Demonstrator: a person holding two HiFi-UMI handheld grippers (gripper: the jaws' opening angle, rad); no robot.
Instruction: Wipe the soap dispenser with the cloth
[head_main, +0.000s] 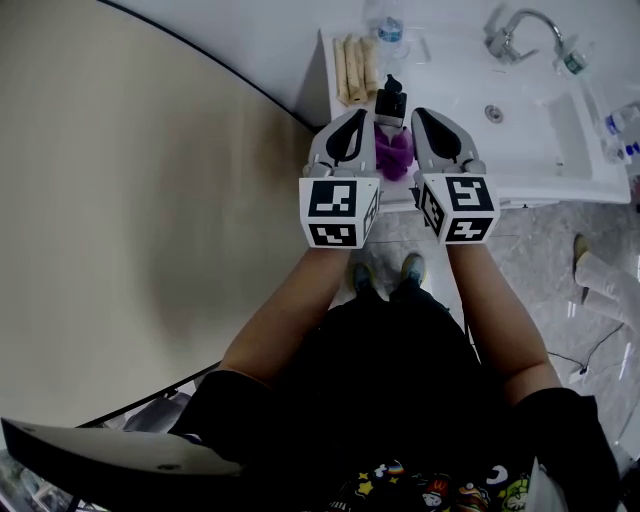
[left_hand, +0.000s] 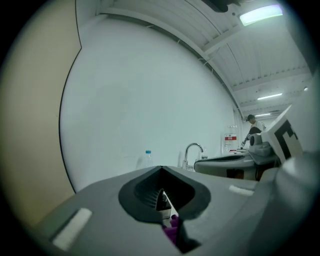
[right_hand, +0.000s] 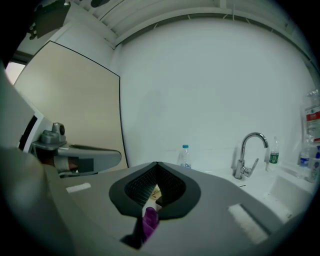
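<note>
The soap dispenser (head_main: 390, 103), with a black pump top, stands on the white counter (head_main: 520, 185) near its left end. A purple cloth (head_main: 395, 155) lies bunched just in front of it. My left gripper (head_main: 357, 113) hovers to the left of the cloth and dispenser, my right gripper (head_main: 421, 113) to their right, both above the counter. Each one's jaws meet at the tip with nothing between them. In the left gripper view a scrap of the purple cloth (left_hand: 171, 231) shows below the jaws. The right gripper view shows the cloth (right_hand: 149, 221) the same way.
A sink basin (head_main: 560, 120) with a chrome faucet (head_main: 520, 25) takes up the counter's right part. A water bottle (head_main: 388, 30) stands at the back, pale rolled items (head_main: 355, 68) lie at the counter's left end, and small bottles (head_main: 622, 125) stand at far right. A beige wall (head_main: 150, 200) is to the left.
</note>
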